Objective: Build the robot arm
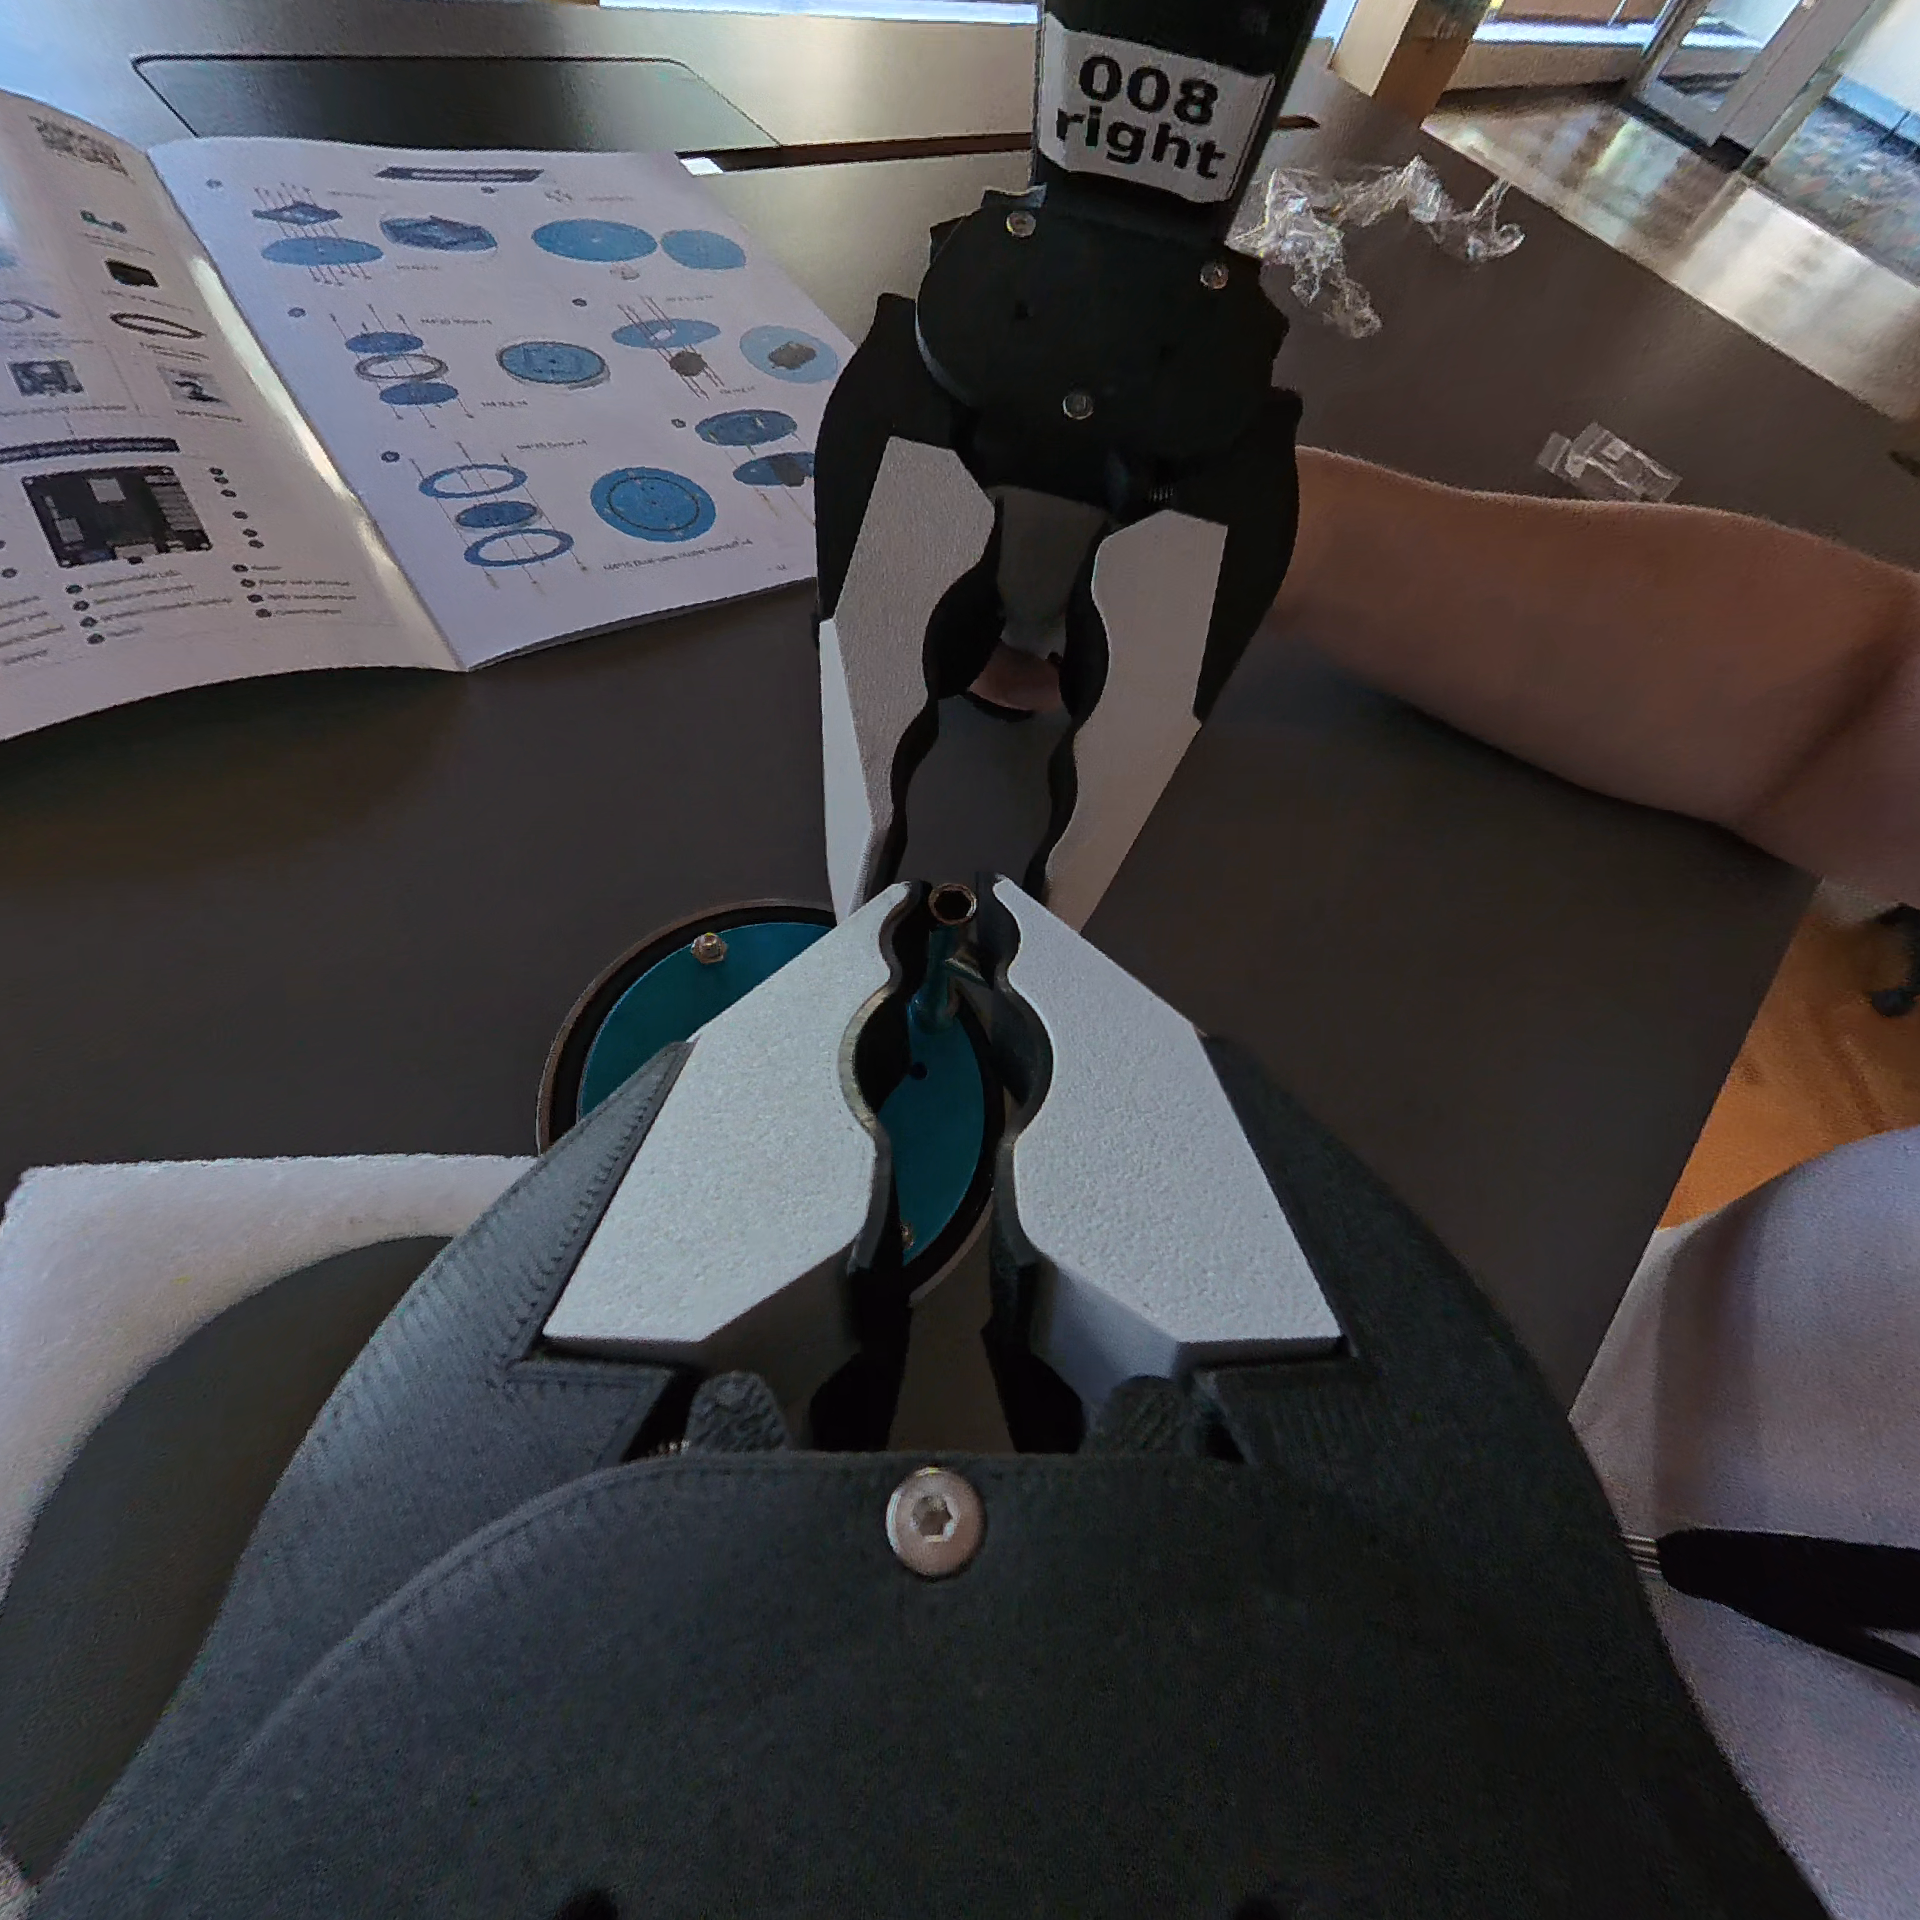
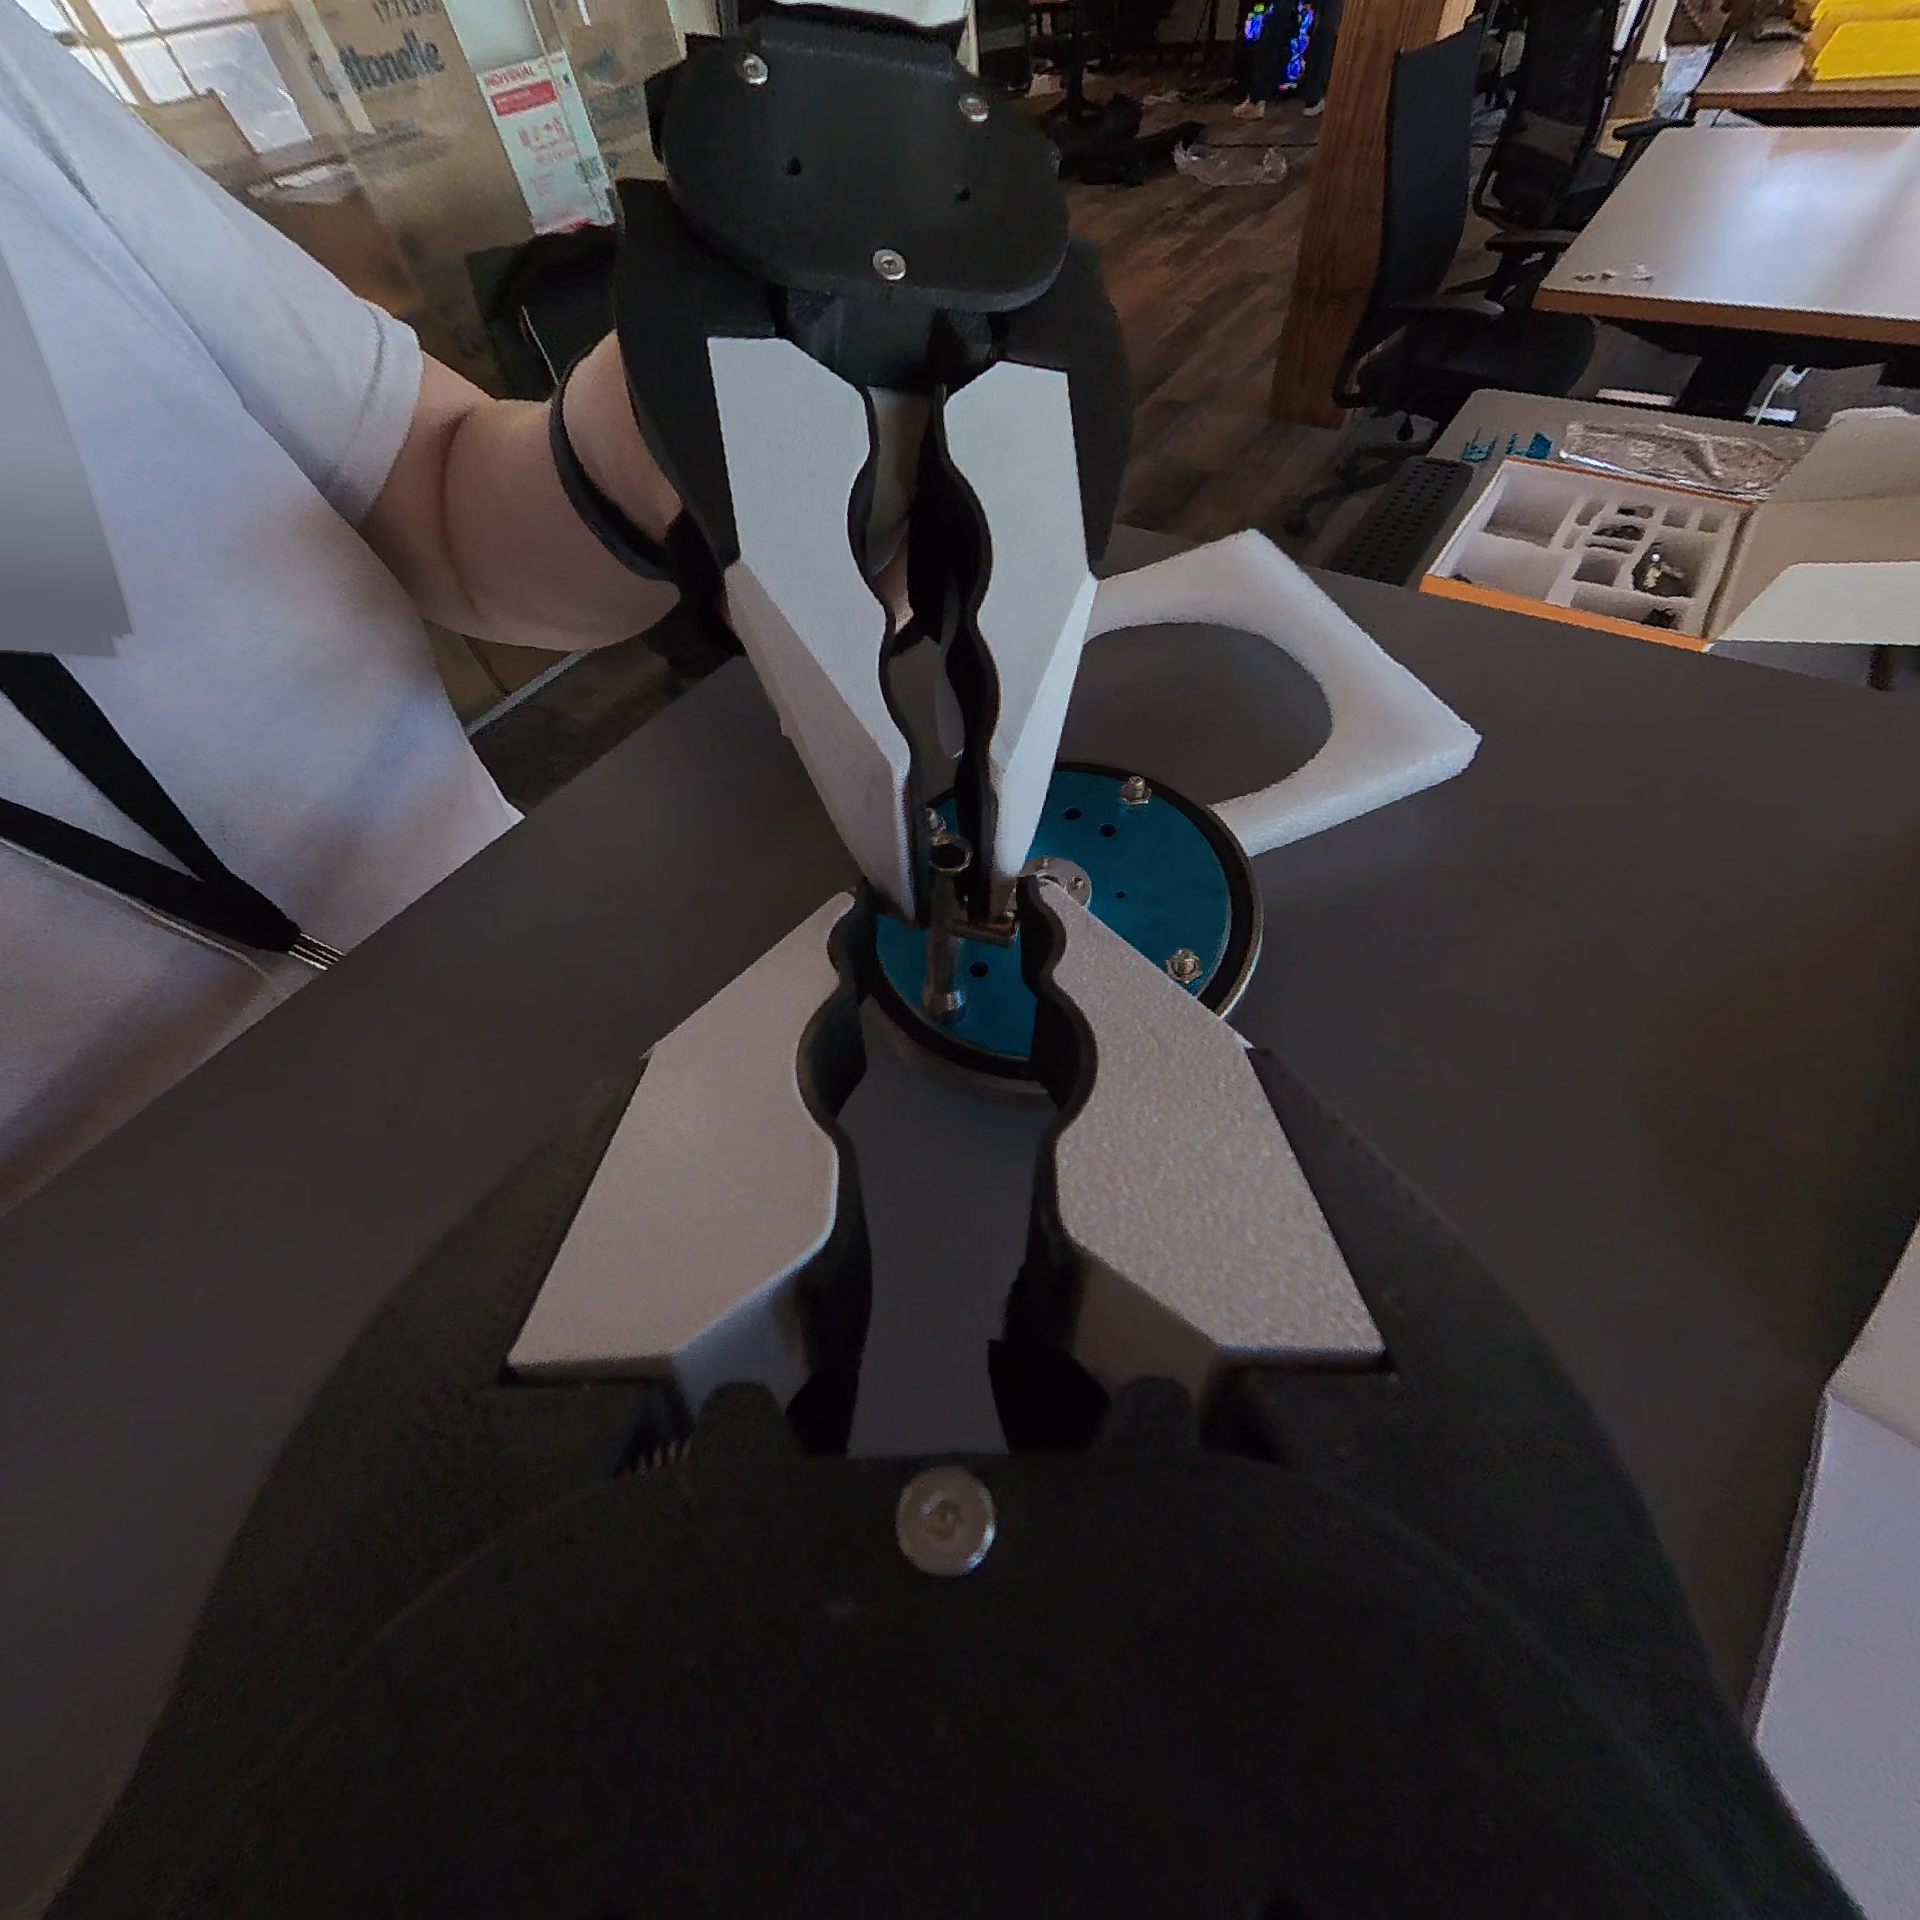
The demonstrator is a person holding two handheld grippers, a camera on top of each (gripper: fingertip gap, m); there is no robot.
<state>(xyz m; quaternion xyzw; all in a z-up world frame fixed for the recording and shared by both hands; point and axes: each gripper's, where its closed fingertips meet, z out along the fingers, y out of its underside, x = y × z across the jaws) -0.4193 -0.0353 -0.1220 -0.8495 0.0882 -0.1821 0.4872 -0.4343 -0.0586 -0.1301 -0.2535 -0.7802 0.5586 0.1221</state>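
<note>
Over the blue disc (image 2: 1101, 914) on the desk (image 2: 1558, 935), your left tool (image 1: 951, 904) pinches a thin upright standoff (image 2: 948, 925), likely stiff and slippery, best gripped mid-shaft, while your right tool (image 2: 945, 925) hangs spread beside it.

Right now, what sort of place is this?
Probably an office or lab workshop set up for kit assembly. An open instruction booklet lies on the dark table, a foam-lined parts box sits nearby, and office chairs and desks stand behind.
</note>
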